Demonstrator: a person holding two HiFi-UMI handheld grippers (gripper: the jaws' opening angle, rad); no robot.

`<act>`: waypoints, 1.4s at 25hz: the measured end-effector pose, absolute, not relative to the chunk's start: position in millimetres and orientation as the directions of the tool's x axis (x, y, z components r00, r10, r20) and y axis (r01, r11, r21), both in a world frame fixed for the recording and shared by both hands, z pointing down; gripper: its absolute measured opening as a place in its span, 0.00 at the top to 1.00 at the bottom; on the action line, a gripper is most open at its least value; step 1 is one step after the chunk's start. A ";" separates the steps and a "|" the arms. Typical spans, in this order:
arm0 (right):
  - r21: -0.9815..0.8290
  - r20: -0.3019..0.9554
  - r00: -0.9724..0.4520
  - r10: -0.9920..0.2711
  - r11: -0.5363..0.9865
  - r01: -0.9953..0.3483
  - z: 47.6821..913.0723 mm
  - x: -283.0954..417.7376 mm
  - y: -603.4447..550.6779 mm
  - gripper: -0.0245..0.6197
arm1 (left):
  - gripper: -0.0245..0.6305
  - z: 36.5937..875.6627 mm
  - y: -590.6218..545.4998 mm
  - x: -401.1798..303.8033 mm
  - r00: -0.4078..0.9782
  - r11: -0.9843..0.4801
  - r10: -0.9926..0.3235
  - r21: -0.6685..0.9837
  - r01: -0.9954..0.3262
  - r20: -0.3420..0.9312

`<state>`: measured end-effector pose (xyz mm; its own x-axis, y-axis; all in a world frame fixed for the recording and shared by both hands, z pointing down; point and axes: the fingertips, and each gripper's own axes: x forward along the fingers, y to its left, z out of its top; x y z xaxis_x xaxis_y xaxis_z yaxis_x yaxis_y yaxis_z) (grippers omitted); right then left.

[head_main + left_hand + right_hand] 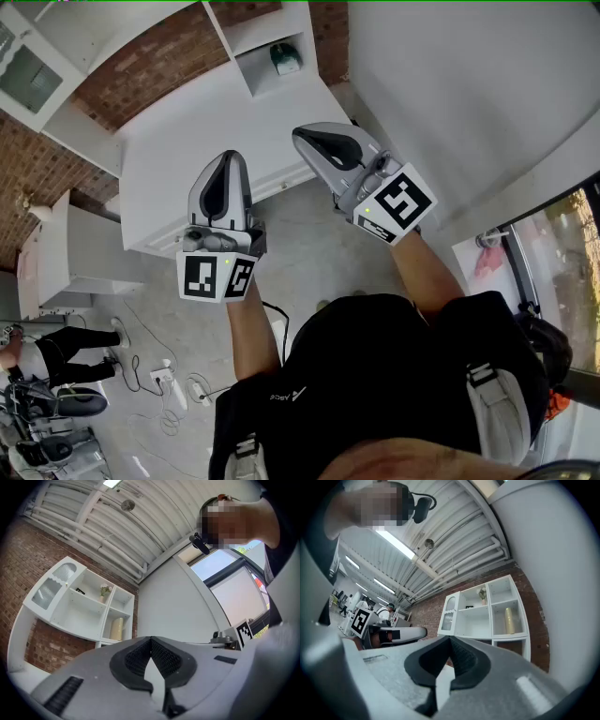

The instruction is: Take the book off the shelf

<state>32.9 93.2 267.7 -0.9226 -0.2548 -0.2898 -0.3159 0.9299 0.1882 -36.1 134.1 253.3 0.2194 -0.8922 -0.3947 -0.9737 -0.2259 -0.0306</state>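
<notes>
I cannot pick out a book in any view. The white shelf unit (82, 606) stands against a brick wall, well ahead of both grippers; it also shows in the right gripper view (487, 613). Its cubbies hold a small potted plant (104, 591), a small dark item (80, 591) and a pale yellow cylinder (116, 629). My left gripper (229, 157) is held up at chest height, jaws closed tip to tip with nothing between them (151, 640). My right gripper (300, 133) is beside it, also shut and empty (450, 639).
A white cabinet top (197, 131) lies below the grippers, with a green-and-white object (286, 58) in a cubby. A curved white wall (450, 103) rises on the right by a window (562, 262). Cables (169, 389) trail on the floor; a person (42, 356) stands at the far left.
</notes>
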 end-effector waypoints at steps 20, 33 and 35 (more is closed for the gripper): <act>0.140 -0.271 -0.903 -0.334 0.914 -0.381 264.8 -38.6 59.8 0.96 | 0.96 263.4 120.4 -132.4 0.241 -0.261 -0.882 -0.006 -0.965 -0.405; 0.190 -0.302 -0.888 -0.347 0.891 -0.413 238.3 -92.1 -102.0 0.96 | 0.96 255.7 -25.9 -189.8 0.236 -0.250 -0.886 -0.019 -0.968 -0.398; 0.184 -0.303 -0.885 -0.354 0.889 -0.419 231.0 -98.6 -134.5 0.96 | 0.96 250.8 -57.3 -194.9 0.237 -0.251 -0.887 -0.017 -0.968 -0.396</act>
